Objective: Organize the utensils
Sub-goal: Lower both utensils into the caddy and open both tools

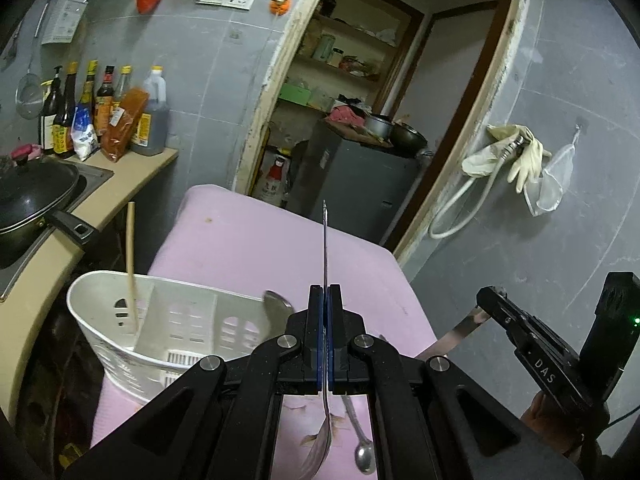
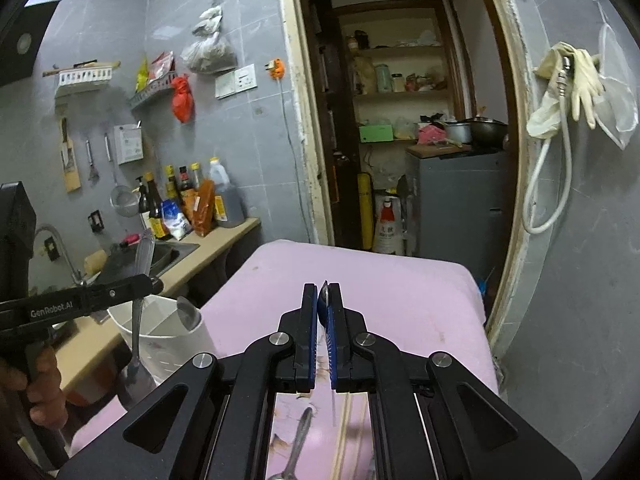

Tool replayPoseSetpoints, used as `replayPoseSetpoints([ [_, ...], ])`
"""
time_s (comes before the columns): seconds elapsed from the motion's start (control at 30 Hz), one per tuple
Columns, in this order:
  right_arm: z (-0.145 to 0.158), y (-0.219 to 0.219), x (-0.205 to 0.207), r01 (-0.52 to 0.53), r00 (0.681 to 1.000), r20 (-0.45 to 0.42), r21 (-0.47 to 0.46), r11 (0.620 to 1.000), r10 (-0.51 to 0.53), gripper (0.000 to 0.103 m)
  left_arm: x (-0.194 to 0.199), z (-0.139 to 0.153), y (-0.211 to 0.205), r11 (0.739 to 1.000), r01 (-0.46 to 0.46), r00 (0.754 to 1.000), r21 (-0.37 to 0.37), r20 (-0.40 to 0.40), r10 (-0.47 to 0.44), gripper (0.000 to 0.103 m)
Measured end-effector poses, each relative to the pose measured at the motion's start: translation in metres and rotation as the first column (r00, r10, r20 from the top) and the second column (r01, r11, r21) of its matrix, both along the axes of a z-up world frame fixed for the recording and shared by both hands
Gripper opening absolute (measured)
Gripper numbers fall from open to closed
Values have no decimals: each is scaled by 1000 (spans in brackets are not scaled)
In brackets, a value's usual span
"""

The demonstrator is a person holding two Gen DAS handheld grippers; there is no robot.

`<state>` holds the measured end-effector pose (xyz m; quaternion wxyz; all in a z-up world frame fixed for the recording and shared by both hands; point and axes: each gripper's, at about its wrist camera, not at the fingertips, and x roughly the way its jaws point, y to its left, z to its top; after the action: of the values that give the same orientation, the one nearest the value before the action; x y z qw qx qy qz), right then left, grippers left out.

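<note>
The left gripper point(image 1: 325, 292) is closed on a spoon point(image 1: 325, 240), held on edge: the handle runs up and away, the bowl hangs below the jaws. In the right wrist view this gripper point(image 2: 154, 282) carries the words "GenRobot.AI" and holds the spoon above the white caddy point(image 2: 160, 344).

The right gripper point(image 2: 323, 290) is nearly closed on a thin metal utensil point(image 2: 325, 294), seen edge-on between the blue pads point(image 2: 312, 344); what kind of utensil it is cannot be told. From the left wrist view the right gripper point(image 1: 490, 294) shows the letters "DAS", and a flat metal handle point(image 1: 460, 332) sticks out of it toward the table.

The caddy point(image 1: 168, 332) stands at the near left of the pink table point(image 1: 256, 248). A pale chopstick point(image 1: 131, 264) leans in its left compartment, and a spoon bowl point(image 1: 276, 304) rises at its right end. A small spoon point(image 1: 362, 448) lies on the pink top just below the left gripper.

Left of the table are a counter point(image 1: 132, 176) with sauce bottles point(image 1: 72, 108), whose labels are too small to read, and a black lidded wok point(image 1: 32, 196). Beyond the table, a doorway point(image 2: 400, 120) opens onto shelves. Pale gloves point(image 2: 568, 80) hang on the right wall.
</note>
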<state>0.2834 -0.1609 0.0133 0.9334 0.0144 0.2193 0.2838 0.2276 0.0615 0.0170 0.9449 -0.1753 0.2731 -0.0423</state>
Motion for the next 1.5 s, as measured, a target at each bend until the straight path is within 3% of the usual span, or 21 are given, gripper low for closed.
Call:
replayPoseSetpoints([
  [0.2,12,5,-1,-10,1000,-6,26,1000,10,2,-2,6,23,998,-25,999,-49,20,26,0],
  [0.37,49,20,0,-77,996,42,82,994,74,2,0,22,65,988,-85,992,-125,82,96,0],
  [0.57,88,56,-9,-185,979,114,134,974,170,2,4,31,135,957,-177,966,-229,147,213,0],
  [0.77,105,90,-14,-269,960,132,168,948,249,2,-1,28,176,938,-258,937,-232,177,302,0],
  [1.07,69,137,-10,-282,959,26,97,954,281,2,1,-3,176,939,-286,936,-190,157,316,0],
  [1.5,4,152,-5,-225,967,-114,21,974,226,3,-1,-38,142,962,-266,949,-54,162,272,0],
])
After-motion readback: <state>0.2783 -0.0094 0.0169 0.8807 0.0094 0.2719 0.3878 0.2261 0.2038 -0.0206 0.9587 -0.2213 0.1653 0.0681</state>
